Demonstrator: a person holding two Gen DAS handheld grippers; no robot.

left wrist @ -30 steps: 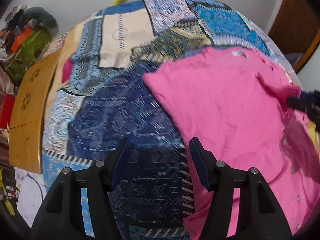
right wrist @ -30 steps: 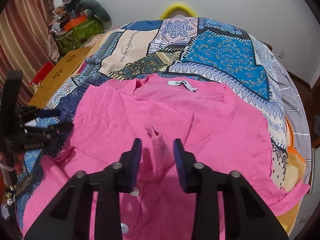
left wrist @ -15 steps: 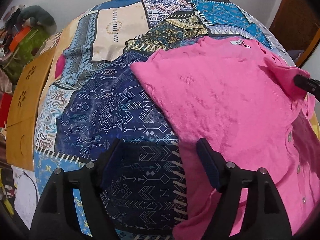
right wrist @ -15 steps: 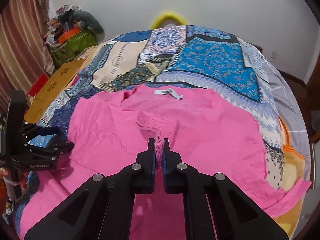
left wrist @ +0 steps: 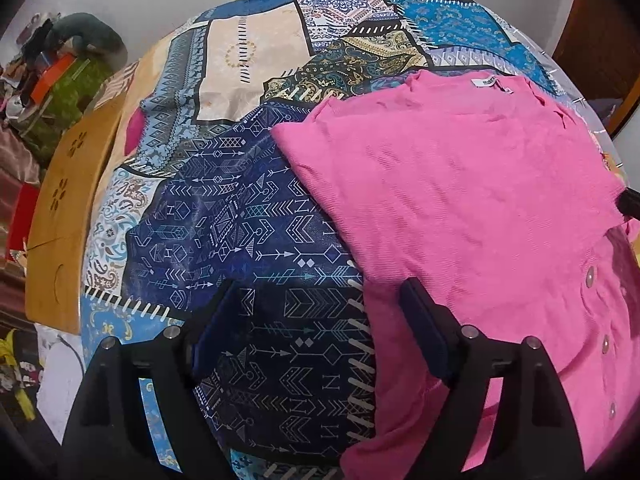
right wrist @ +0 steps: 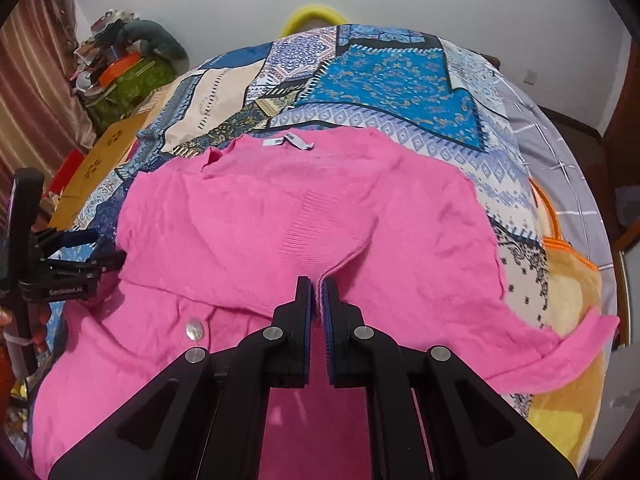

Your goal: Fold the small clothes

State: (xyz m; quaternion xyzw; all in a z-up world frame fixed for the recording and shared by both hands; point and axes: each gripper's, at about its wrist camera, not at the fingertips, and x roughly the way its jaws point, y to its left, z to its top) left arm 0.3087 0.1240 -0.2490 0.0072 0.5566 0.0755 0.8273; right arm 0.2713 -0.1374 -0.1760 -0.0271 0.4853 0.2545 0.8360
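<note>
A pink buttoned cardigan [left wrist: 472, 200] lies on the patchwork bedspread [left wrist: 248, 216], its white neck label [right wrist: 288, 142] at the far end. My right gripper [right wrist: 316, 284] is shut on a ribbed cuff or edge of the cardigan [right wrist: 320, 216] and holds it raised over the garment's middle. My left gripper [left wrist: 320, 300] is open and empty, its right finger over the cardigan's left edge. The left gripper also shows in the right wrist view [right wrist: 80, 246] at the garment's left side.
A wooden board [left wrist: 60, 216] lies along the bed's left edge. A cluttered pile with a green bag [right wrist: 120, 76] stands at the back left. A yellow ring [right wrist: 314, 16] rises behind the bed. An orange blanket [right wrist: 568, 280] lies at the right.
My right gripper closed on the cardigan's ribbed edge and lifted it toward me. My left gripper opened wider and drew back a little over the bedspread.
</note>
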